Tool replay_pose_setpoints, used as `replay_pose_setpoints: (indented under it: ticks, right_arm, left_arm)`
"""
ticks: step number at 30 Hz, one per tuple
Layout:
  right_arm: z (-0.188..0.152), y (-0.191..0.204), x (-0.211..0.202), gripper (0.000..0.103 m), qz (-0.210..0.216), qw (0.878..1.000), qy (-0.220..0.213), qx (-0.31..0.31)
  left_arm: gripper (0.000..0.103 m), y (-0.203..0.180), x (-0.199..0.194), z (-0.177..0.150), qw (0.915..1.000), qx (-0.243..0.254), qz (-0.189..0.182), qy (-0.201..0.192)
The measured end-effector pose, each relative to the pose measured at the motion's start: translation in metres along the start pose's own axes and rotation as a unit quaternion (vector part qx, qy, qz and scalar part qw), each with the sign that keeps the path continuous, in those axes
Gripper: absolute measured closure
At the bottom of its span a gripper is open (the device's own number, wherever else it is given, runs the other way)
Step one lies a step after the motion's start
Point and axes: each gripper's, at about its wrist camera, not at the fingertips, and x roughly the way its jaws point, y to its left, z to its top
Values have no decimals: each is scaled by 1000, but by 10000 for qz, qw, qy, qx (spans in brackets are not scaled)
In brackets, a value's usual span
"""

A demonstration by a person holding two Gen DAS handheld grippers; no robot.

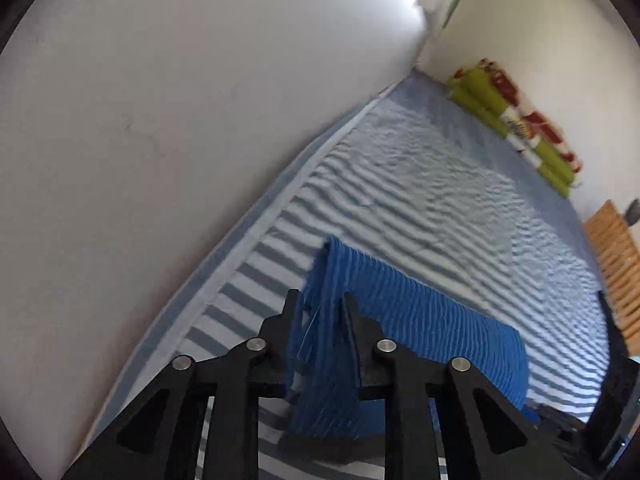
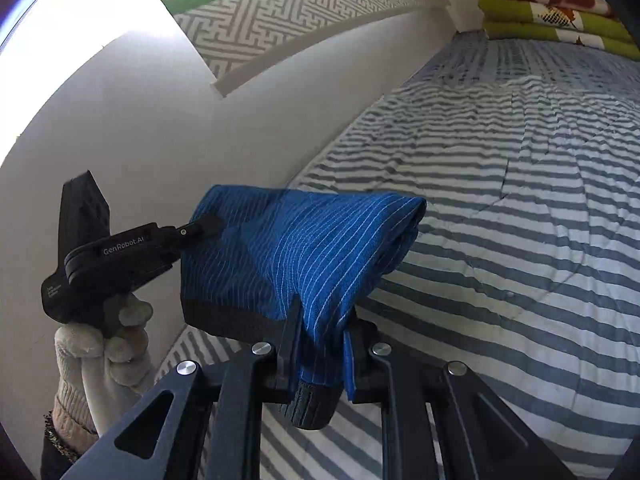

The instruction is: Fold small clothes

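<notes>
The blue striped garment [image 2: 304, 248] hangs in the air above the striped bedspread [image 2: 520, 264], stretched between the two grippers with its dark waistband [image 2: 224, 320] along the lower edge and a rolled fold sagging at the far end. From the garment, the right gripper [image 2: 320, 320] sits at its near corner, jaws closed on a bunch of the blue cloth with a piece of the dark band poking out below. The left gripper [image 2: 208, 222], carried by a gloved hand [image 2: 108, 344], meets the garment's corner on the wall side; in the left wrist view its jaws [image 1: 320, 300] stand slightly apart with a fold of blue cloth running between them, and I cannot tell whether the pads still press on it.

Beyond the garment, the white wall [image 2: 132, 140] lies just to its left, and a stack of green and red blankets [image 2: 560, 16] rests well away at the far end of the bedspread.

I judge this to be the carry-over stage of a fold: the cloth is lifted and not yet laid down. The next move calls for lowering both corners together onto the bedspread, keeping the edge taut so the layers land square, and only then letting go.
</notes>
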Motion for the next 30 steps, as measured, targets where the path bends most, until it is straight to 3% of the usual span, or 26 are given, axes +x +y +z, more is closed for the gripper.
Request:
replay_pose_setpoints:
  ticks: [2,6,9,11,13,16,18,22,25,30]
  right_arm:
    - [0,-11,21,83,-397,9986,336,66]
    - [-5,-21,0,77,-268,9993,6,252]
    - [-9,-11,-18,77,-378,9990,-245,33]
    - [-15,-1,-24,77,-331,9989,-316,-113]
    - [-19,6,-22,77,-225,9993,-226,-181]
    - [-17,13,-8,77,-250,9994,8,-233]
    - [-19,15,9,77,-328,9984,379,-279]
    - [-21,12,4,77,-436,9978,486,-152]
    - [-26,8,-27,77,-236,9988,421,30]
    - [-64,8,-98,77,-352,9987,340,-157]
  left_arm:
    - [81,14,-5,-1,9997,-140,-31,-178]
    - [82,7,-26,-23,9991,179,-202,-336]
    - [82,-20,-28,-44,9976,536,-404,-151]
    - [82,-41,-19,-57,9959,841,-344,-40]
    - [82,-49,-5,-65,9949,973,-218,130]
    - [82,-35,12,-75,9965,685,-49,472]
    - [82,-32,8,-74,9975,549,-39,449]
    - [82,-35,-27,-81,9978,545,276,251]
    - [82,-44,-61,-95,9985,511,137,172]
    - [81,-67,-131,-144,9986,506,-140,59]
